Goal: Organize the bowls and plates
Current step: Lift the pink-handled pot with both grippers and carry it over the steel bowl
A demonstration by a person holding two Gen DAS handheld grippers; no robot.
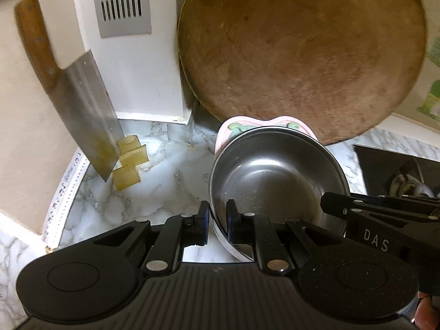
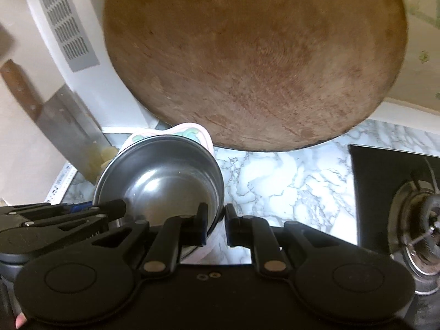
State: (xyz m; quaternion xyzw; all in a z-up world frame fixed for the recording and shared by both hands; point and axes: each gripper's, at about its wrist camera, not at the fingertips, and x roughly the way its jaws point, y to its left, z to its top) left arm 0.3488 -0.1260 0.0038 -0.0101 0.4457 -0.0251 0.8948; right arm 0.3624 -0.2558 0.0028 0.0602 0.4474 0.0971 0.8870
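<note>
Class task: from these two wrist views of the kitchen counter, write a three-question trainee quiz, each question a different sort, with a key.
1. True or false: the steel bowl sits inside the pink plate.
2. Multiple choice: what leans upright behind the stack? A) round wooden board B) baking tray C) pot lid
3. Fill in: the left gripper and right gripper each straddle the stack's ___.

Key:
1. True; the pink scalloped edge shows beyond the bowl.
2. A
3. Rim; the left one on the near left side, the right one on the near right side, one finger inside the bowl, one outside.
</note>
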